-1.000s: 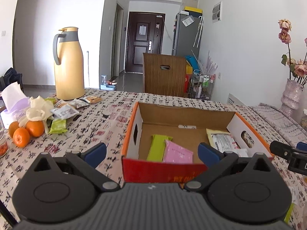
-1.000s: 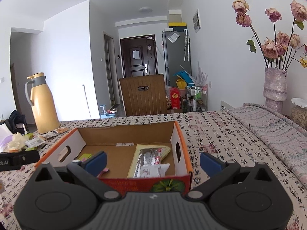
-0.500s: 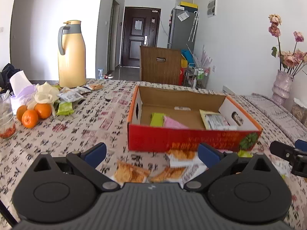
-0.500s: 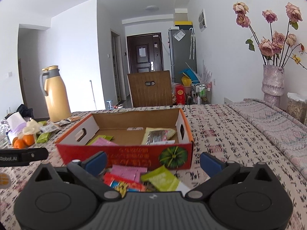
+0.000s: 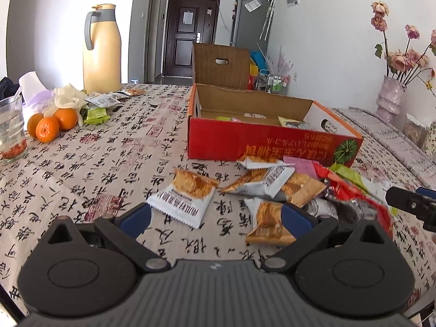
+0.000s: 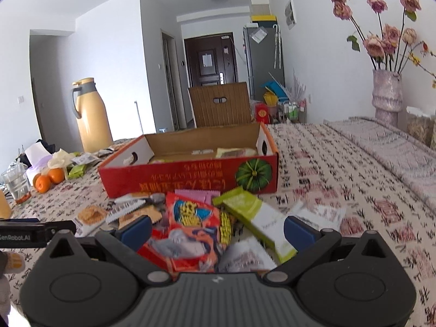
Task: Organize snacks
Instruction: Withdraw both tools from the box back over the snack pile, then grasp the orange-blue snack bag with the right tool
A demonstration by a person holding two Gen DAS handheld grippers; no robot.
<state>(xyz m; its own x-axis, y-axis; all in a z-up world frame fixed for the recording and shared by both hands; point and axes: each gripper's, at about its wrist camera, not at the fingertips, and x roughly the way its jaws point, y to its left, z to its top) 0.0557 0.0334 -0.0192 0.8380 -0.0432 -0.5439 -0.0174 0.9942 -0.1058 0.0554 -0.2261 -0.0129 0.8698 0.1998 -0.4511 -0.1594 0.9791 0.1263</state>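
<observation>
Two grippers are held low over the patterned tablecloth point(image 5: 90, 169), each with its blue-tipped jaws spread wide and nothing gripped between them. A loose heap of snack packets is seen directly ahead of both. Just beyond the left gripper point(image 5: 215, 216), a white biscuit packet point(image 5: 185, 196) lies flat slightly left of centre, and an orange-brown packet point(image 5: 268, 224) lies against the inner side of its right finger. Further ahead, more white and orange packets point(image 5: 261, 179) are piled together, touching one another.

Between the spread fingers of the right gripper point(image 6: 218, 230), a red snack bag with blue and yellow print point(image 6: 190, 226) is seen, crumpled on top of the heap. A green-and-white packet point(image 6: 256, 218) lies tilted just inside the right finger, and a pink packet point(image 6: 196, 194) shows behind the red bag. A round cracker packet point(image 6: 91, 216) rests to the left, near the other gripper's tip.

Beyond the heap, an open red cardboard box with a pumpkin picture point(image 6: 190, 179) stands on the table; a few packets are visible inside it. Far to the left, oranges point(image 5: 51, 125), a glass point(image 5: 12, 130) and a yellow thermos jug point(image 5: 102, 51) are seen, well apart from both grippers.
</observation>
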